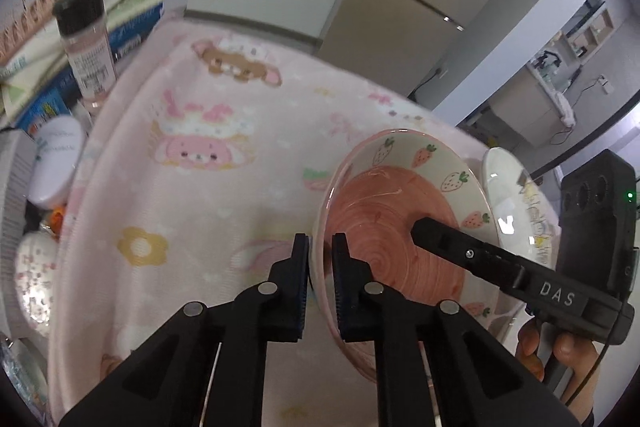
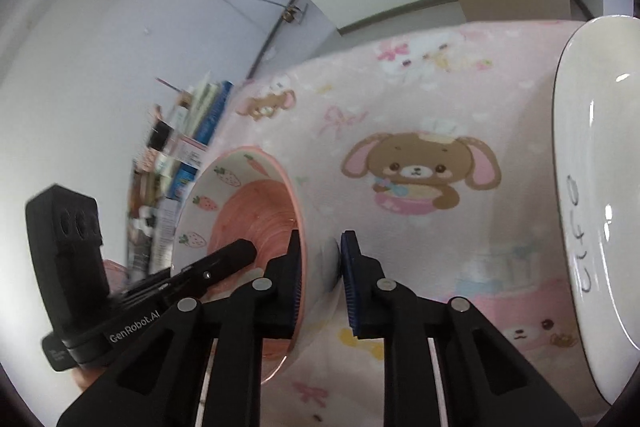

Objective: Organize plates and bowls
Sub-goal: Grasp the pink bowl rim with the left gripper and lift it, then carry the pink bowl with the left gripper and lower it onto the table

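A pink strawberry-patterned bowl (image 1: 400,223) is held tilted above the pink cartoon cloth (image 1: 224,163). My left gripper (image 1: 320,263) straddles its near rim, one finger inside and one outside, shut on it. My right gripper (image 2: 320,263) straddles the opposite rim of the same bowl (image 2: 248,211), one finger inside; a small gap shows beside the outer pad. A white plate (image 1: 516,199) with drawn marks lies behind the bowl; in the right wrist view the plate (image 2: 592,187) fills the right edge.
At the table's left edge stand a black-capped spice jar (image 1: 86,43), stacked books and boxes (image 1: 128,27), a white tub (image 1: 56,163) and wrapped items. A wall and cabinet doors lie beyond the table.
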{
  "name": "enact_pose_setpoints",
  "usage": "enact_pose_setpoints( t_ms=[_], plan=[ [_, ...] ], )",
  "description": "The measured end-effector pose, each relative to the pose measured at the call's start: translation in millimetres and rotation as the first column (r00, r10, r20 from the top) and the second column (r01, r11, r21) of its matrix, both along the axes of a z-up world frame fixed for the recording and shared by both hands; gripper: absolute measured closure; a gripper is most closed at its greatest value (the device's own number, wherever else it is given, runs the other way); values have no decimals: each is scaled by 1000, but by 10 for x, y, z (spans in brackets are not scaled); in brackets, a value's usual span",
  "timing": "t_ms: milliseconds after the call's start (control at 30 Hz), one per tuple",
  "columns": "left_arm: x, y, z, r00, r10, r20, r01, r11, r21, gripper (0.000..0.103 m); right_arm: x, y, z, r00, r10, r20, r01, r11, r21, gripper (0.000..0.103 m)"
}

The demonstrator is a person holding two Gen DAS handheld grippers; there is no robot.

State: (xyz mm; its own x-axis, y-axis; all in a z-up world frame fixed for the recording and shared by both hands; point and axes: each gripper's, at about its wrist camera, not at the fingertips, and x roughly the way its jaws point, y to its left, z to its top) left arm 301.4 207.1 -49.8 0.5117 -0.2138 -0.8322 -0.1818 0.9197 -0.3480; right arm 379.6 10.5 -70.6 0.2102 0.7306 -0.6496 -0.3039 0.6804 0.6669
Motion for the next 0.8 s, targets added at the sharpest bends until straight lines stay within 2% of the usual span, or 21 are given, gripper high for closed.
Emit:
enact_pose_setpoints(
  t_ms=[367,500,567,633,800],
  plan=[
    [-465,-150,725,995,-18,102,18,1000,-2,91,-352,-240,769,997,-15,79,13,999,29,84],
    [-722,-229,920,991,-31,133,38,998,-47,91,-509,-390,944,998,-31,57,25,995,95,83],
    [-845,-257,985,990,-32,135,41,997,-68,91,-647,-400,1053,997,-7,81,1,998,70,81],
    [-959,-309,1042,989,-41,140,48,998,-49,91,-796,-416,1126,994,5,109,-10,999,49,81],
    [-1247,-424,1181,985,-56,162,55,998,11,91,-1006,-513,1078,997,16,80,-25,994,105,81]
  ],
)
